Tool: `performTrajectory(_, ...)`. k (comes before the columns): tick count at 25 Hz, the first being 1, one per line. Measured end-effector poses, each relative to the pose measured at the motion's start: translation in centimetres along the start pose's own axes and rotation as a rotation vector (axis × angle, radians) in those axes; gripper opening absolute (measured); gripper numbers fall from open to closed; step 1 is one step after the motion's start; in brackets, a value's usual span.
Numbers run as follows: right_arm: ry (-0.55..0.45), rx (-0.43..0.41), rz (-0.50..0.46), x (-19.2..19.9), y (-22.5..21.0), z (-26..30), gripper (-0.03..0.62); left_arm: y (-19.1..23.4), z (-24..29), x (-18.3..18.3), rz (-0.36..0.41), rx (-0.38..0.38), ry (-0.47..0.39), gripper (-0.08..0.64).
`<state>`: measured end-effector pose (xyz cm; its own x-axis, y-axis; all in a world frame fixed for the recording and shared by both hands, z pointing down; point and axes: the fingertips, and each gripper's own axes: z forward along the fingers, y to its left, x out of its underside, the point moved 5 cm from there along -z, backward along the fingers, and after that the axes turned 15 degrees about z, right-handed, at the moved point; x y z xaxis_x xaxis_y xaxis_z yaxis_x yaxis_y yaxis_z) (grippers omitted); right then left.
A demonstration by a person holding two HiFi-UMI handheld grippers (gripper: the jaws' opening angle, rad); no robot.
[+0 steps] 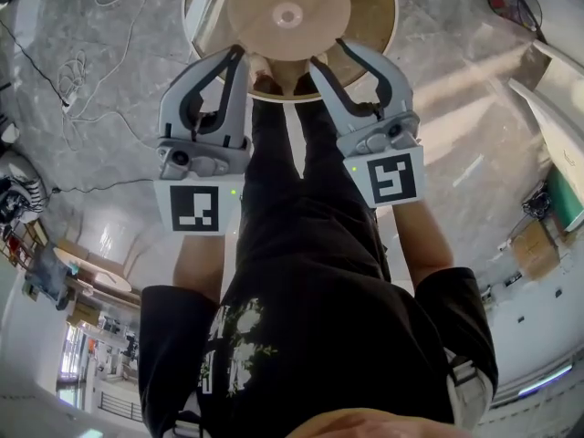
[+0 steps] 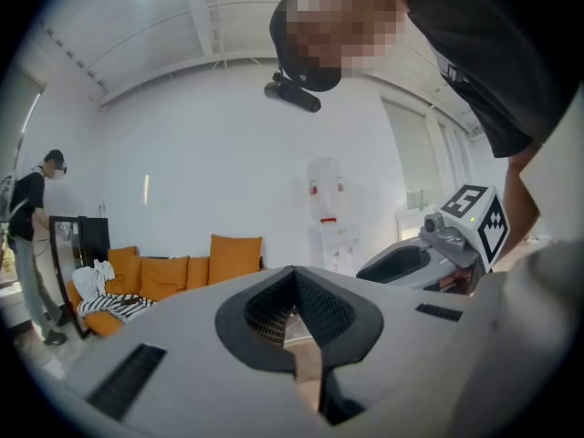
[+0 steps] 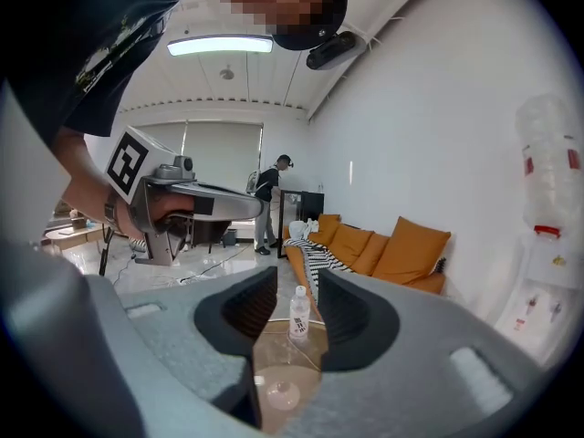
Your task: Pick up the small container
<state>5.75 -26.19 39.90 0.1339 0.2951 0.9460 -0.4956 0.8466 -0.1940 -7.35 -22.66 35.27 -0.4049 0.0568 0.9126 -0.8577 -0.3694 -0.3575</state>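
The right gripper (image 3: 295, 276) has its jaws spread apart and nothing is between the pads. The gap is aimed at the small container (image 3: 298, 314), a clear little bottle with a white cap. It stands upright and alone on the far part of the round table (image 1: 376, 12), well apart from the jaw tips. The left gripper (image 2: 294, 272) is pressed together at its tips and carries nothing; it is beside the right one, over the near edge of the same table. In the head view I cannot find the bottle, so the person probably has to guide the approach with little help from above. The main danger, in my opinion, is that one jaw tip reaches the bottle before the other. The bottle is tall, narrow and looks light, and the table top looks smooth, so a push from one side can tip it over, and then it may roll off the round edge. Closing too high, on the cap, may also let it slip out. A low approach may knock the jaws on the table rim.
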Motion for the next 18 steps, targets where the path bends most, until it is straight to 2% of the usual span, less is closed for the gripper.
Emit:
performTrajectory(5, -0.001, 0.002, 0.013, 3.0, -0.5, 1.5, 0.138, -0.9, 1.0, 3.2, -0.008, 0.022, 0.035, 0.008)
performTrajectory(18, 0.04, 0.002, 0.056, 10.5, -3.1, 7.2, 0.14, -2.3, 5.2, 11.4, -0.036, 0.088, 0.031, 0.008)
